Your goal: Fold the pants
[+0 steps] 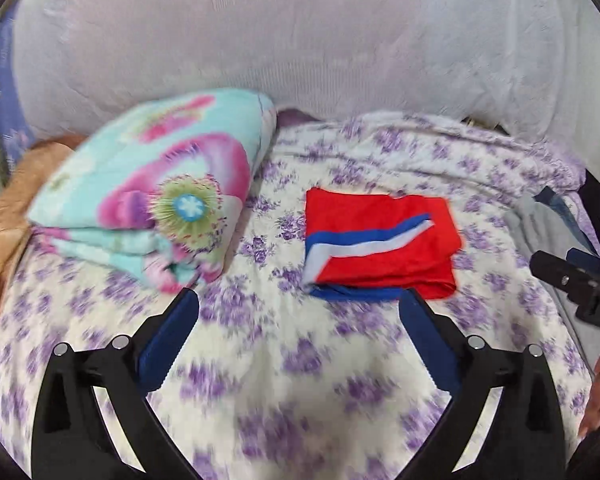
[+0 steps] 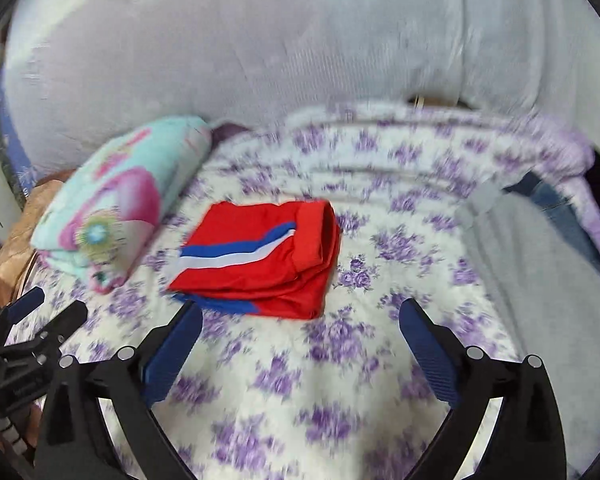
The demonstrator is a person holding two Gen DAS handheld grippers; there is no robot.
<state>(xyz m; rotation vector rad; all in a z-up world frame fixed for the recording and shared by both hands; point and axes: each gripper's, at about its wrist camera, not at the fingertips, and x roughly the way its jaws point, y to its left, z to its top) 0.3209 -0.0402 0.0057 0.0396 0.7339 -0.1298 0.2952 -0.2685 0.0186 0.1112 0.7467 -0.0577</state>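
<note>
Pants (image 1: 380, 248) lying folded mid-bed; both grippers hanging empty just near of them.

Left gripper (image 1: 300, 344) and right gripper (image 2: 300, 348) are each showing jaws spread wide, nothing between them, hovering over the sheet (image 1: 284, 368). The pants are sitting as 1 compact red packet with a blue-and-white stripe, right of the quilt (image 1: 152, 196) and left of a grey garment (image 2: 540, 280). Folding is looking finished, judging by the stacked layers; the next move is likely calling for only a smoothing press or pulling clear. Motion blur is smearing both views. The packet's underside and layer count are staying hidden. Jeans (image 2: 556, 200) at far right are being cut off by the bed edge.
</note>
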